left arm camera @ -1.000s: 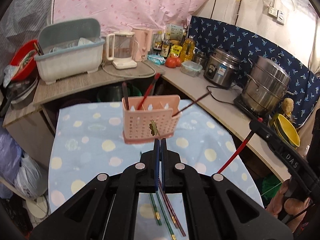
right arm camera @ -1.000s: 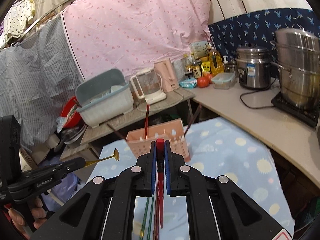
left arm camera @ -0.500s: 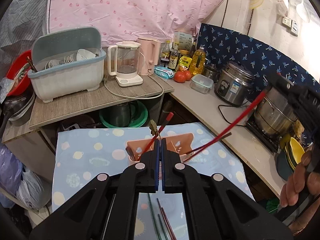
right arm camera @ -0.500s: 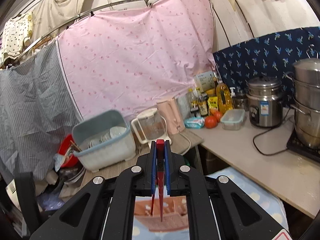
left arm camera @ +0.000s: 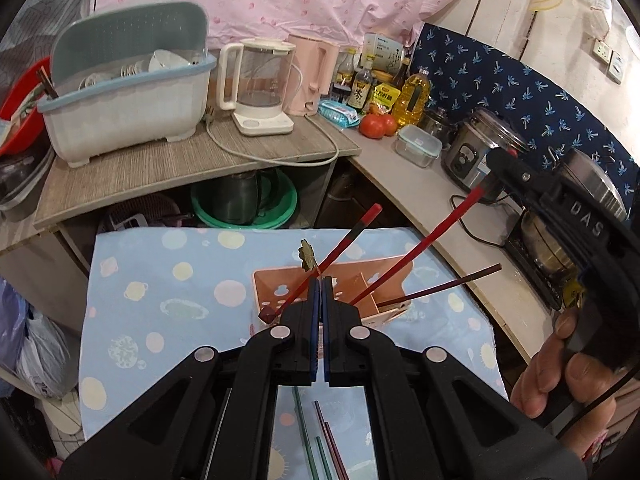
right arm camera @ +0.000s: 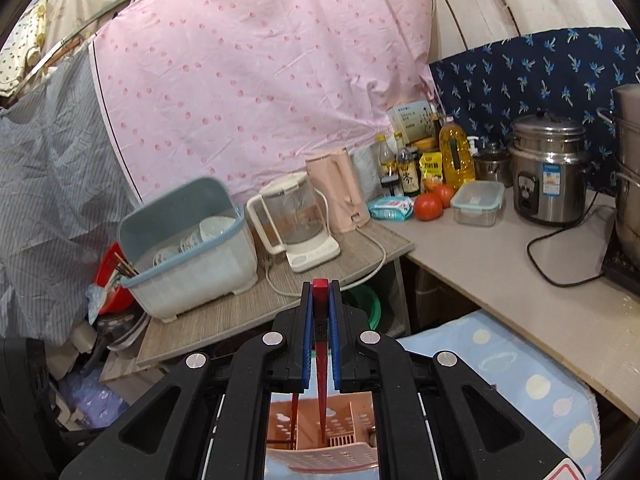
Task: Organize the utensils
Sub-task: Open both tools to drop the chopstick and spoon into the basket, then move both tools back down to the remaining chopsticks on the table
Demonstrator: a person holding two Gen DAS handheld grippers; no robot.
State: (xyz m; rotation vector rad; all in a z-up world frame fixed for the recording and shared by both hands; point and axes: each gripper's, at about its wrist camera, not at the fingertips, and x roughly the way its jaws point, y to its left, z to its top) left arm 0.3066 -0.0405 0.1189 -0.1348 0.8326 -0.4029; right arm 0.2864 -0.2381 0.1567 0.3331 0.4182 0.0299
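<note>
Only left wrist shows loose chopsticks [left arm camera: 320, 436] on cloth [left arm camera: 168, 296].

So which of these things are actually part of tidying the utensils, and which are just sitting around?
Part of the job:
- pink holder
- red chopstick in the right gripper
- thin gold utensil in the left gripper
- loose chopsticks on the cloth

Just sitting around:
- dish rack
- kettle
- tomatoes
- rice cooker

Pink utensil caddy [left arm camera: 352, 284], red chopstick [right arm camera: 320, 344], pale-blue tablecloth [left arm camera: 160, 280] (pastel dots), pink spotted curtain [right arm camera: 260, 80]
</note>
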